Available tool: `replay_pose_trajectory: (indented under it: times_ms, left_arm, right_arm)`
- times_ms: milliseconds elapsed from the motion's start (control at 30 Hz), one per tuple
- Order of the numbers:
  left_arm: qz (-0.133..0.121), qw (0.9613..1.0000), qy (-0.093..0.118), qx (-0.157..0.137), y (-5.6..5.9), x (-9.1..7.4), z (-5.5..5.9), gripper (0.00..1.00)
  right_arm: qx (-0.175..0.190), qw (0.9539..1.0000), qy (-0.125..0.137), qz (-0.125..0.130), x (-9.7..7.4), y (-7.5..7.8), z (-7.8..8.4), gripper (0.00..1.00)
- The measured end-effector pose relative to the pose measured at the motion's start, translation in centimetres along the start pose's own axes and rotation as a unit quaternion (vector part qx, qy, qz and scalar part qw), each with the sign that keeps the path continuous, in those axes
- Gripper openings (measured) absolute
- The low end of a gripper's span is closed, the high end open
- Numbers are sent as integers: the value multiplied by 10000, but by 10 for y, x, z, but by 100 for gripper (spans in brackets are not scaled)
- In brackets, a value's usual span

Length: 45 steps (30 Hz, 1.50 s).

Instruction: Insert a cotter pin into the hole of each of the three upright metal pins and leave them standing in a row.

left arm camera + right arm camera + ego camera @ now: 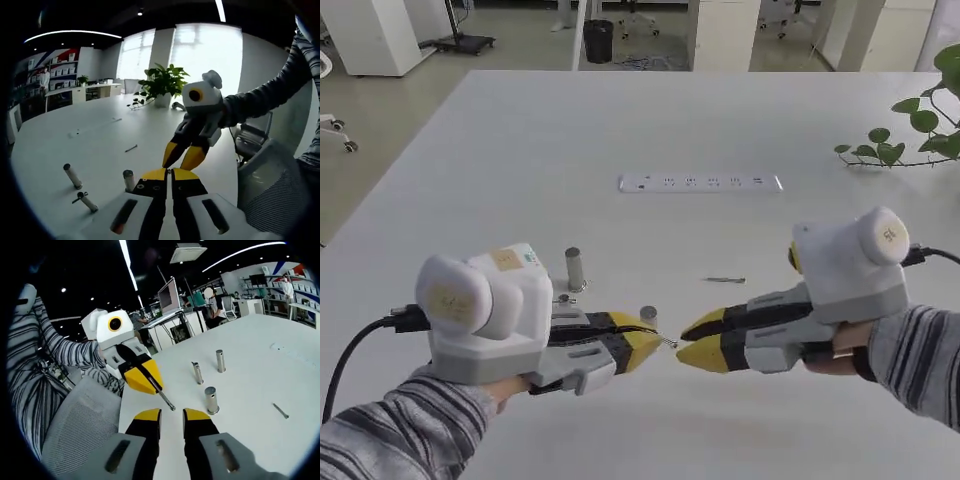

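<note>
Three short silver metal cylinder pins are standing upright on the white counter [520, 130]. The first metal pin [574, 268] is standing farthest from the person. The second metal pin [648, 316] is standing just beside the tip of the left gripper [655, 345]. The third metal pin [563, 298] is showing partly behind that gripper's body. In the left gripper view the third metal pin [87, 201] seems to be carrying a small wire piece across its top, but this is too small to say surely.

Two thin cotter pins are showing clearly. The held cotter pin [166, 400] is sticking out from the yellow tip of the left gripper, whose fingers [155, 175] are pressing together on it. The loose cotter pin [725, 280] is lying flat on the counter, well apart from the three cylinders.

The right gripper [687, 340] is pointing at the left one, tip near tip. Its fingers [149, 417] are standing spread, with nothing between them.

One long white power strip [700, 183] is lying farther back. One green leafy plant [160, 82] is standing in a pale pot [162, 101] at the counter's edge.
</note>
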State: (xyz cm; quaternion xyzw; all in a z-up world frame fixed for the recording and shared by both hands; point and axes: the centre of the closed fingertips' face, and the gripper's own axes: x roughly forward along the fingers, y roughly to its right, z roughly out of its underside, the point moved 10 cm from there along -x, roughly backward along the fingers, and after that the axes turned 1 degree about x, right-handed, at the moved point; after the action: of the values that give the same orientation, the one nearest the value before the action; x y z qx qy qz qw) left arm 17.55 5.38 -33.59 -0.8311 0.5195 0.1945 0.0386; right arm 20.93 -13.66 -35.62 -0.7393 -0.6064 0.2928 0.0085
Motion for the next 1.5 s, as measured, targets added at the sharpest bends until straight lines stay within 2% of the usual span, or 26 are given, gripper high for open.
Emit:
replay_pose_trajectory:
  times_ms: [167,267,433,533,767,1000,1200,1333,1433,1500]
  left_arm:
    - [193,9998,72,-5,3,1,-2,0]
    - [281,9995,109,-115,4,1,-1,0]
    - [381,9983,294,-322,5,2,-3,0]
    - [399,9983,242,-358,4,2,-1,0]
    - [434,9977,137,-506,4,1,4,0]
    - [467,9972,69,-575,5,0,7,0]
    - [448,9973,23,-589,7,1,7,0]
    - [348,9981,-2,-506,6,2,7,1]
    - [275,9988,-35,-402,7,2,8,3]
    - [243,9991,-57,-353,7,2,10,3]
  right_arm:
    - [241,9991,170,-320,0,-6,1,10]
    - [122,9994,78,-303,1,-10,1,8]
    - [162,9991,126,-374,2,-13,0,3]
    - [152,9990,151,-402,1,-14,0,1]
    - [-5,9990,3,-440,1,-14,-1,1]
    - [-325,9983,-191,-454,-1,-17,-6,1]
    - [-729,9958,-393,-385,-4,-17,-6,0]
    - [-976,9933,-507,-350,-2,-22,-8,0]
    - [-1321,9887,-650,-268,-1,-24,-9,0]
    - [-1402,9873,-709,-253,0,-24,-8,0]
